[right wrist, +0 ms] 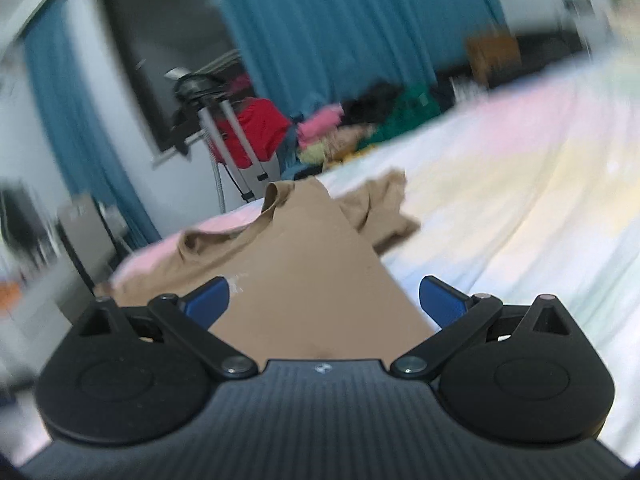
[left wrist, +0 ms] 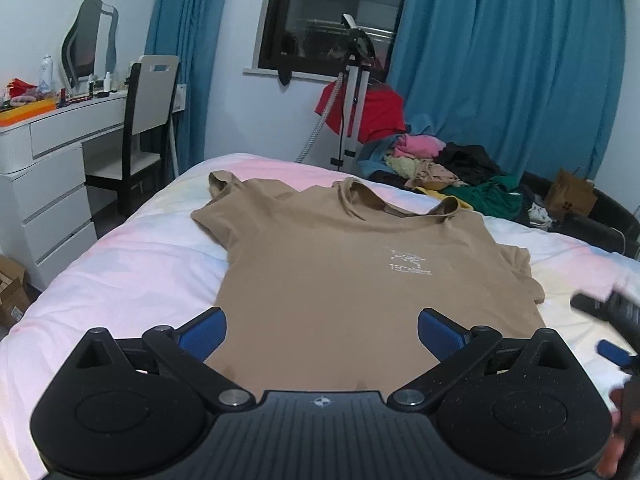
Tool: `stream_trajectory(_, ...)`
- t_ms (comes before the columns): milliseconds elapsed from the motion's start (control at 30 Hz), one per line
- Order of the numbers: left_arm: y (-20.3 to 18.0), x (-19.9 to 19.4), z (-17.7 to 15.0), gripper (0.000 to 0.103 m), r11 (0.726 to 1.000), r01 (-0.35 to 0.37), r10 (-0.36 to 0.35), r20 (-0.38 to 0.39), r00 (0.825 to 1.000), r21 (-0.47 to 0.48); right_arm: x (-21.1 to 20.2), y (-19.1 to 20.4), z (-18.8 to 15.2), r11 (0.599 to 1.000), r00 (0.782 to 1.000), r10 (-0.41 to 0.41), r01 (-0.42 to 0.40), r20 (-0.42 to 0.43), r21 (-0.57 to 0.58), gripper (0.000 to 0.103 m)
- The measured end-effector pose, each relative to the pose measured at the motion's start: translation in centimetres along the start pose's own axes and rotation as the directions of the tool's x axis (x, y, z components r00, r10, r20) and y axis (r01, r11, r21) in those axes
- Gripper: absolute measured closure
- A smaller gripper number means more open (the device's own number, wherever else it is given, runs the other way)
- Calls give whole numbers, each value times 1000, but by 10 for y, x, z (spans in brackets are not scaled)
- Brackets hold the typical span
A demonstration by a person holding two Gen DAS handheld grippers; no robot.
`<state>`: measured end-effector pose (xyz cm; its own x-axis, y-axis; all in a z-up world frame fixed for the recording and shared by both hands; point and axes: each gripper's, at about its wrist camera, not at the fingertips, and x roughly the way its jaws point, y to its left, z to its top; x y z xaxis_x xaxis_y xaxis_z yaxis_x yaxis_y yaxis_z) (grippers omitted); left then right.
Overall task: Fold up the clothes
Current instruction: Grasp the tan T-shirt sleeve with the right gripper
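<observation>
A tan T-shirt (left wrist: pixel 352 272) with a small white chest logo lies spread flat, front up, on the bed (left wrist: pixel 132 272). My left gripper (left wrist: pixel 322 332) is open, its blue pads wide apart just above the shirt's lower hem. My right gripper (right wrist: pixel 324 300) is open too, over the hem on the shirt's right side; its view is blurred. The shirt (right wrist: pixel 304 264) fills the middle of that view. The right gripper also shows at the right edge of the left wrist view (left wrist: pixel 612 328).
A pile of mixed clothes (left wrist: pixel 452 176) lies at the bed's far side. A garment steamer stand (left wrist: pixel 354 92) with a red garment stands near the window. A white dresser (left wrist: pixel 52 168) and a chair (left wrist: pixel 144 128) stand left of the bed.
</observation>
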<state>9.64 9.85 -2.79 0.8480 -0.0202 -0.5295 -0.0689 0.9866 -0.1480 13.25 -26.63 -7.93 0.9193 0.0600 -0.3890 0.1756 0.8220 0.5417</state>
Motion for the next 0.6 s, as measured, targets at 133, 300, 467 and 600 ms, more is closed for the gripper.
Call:
stream_trajectory(133, 4, 4, 0, 0, 998, 31, -31, -3, 1000, -45, 41, -42, 22, 944, 999, 43, -45, 14, 326, 0)
stream_trajectory(300, 8, 28, 3, 0, 994, 38, -40, -21, 999, -106, 98, -73, 37, 892, 999, 16, -27, 29, 451, 1)
stream_trajectory(467, 11, 61, 4, 0, 985, 58, -64, -30, 998, -165, 161, -74, 35, 881, 998, 26, 2, -54, 473, 12)
stream_trajectory(600, 11, 81, 2, 0, 984, 69, -72, -15, 997, -161, 194, -62, 34, 930, 998, -38, 55, -55, 364, 38)
